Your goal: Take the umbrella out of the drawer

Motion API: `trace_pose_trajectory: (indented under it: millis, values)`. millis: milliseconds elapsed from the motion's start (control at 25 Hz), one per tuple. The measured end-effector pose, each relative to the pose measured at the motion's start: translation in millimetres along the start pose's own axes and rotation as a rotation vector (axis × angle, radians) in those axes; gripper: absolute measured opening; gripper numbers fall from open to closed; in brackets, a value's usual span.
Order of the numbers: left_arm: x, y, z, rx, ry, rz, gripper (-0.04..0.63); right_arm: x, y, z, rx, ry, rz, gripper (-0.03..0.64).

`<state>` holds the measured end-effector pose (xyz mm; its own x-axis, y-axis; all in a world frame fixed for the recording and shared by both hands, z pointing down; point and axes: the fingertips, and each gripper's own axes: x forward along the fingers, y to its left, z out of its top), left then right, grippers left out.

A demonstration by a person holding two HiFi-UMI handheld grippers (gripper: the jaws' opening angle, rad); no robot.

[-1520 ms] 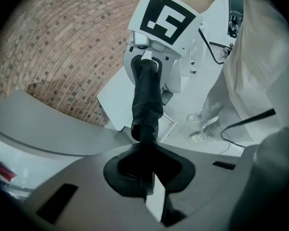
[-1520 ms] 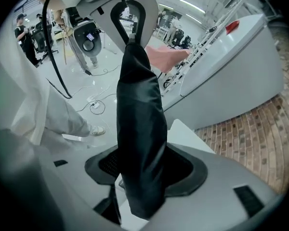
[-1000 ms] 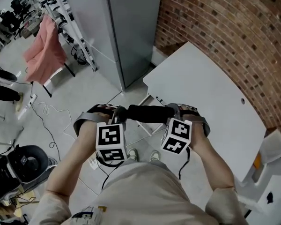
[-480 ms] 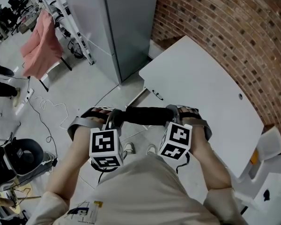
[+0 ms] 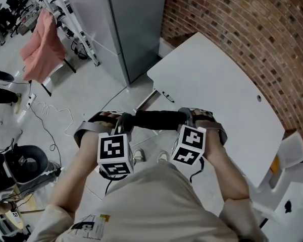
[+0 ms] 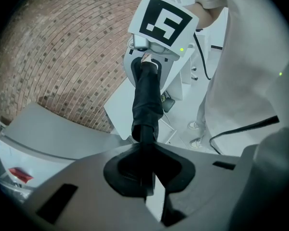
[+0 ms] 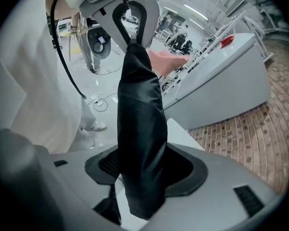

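- Head view: the umbrella (image 5: 156, 120) hangs level in the air between my left hand-held gripper (image 5: 123, 125) and right hand-held gripper (image 5: 188, 119), over the floor (image 5: 91, 100) and just off the white desk (image 5: 217, 89).
- Left jaws are pinched nearly closed on its thin stem end. Right jaws clamp the fatter sleeved end.
- My worry: that sleeve looks slick, so it could slide out of the right jaws, or my hands drifting apart could tug one end free.
- Looks-wise it's compact and folded, in a glossy, crinkly black cover.
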<state>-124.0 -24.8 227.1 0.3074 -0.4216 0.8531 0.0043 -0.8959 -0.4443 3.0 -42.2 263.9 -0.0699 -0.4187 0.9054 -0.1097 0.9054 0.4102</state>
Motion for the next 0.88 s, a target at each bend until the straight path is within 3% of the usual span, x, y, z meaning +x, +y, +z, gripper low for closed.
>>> trace_pose_trajectory:
  millis: [880]
  values:
    - [1.9,-3.0,10.1,0.007,0.002,0.016,0.031,-1.7,4.8,-8.4,-0.001,0.001,0.005,0.250]
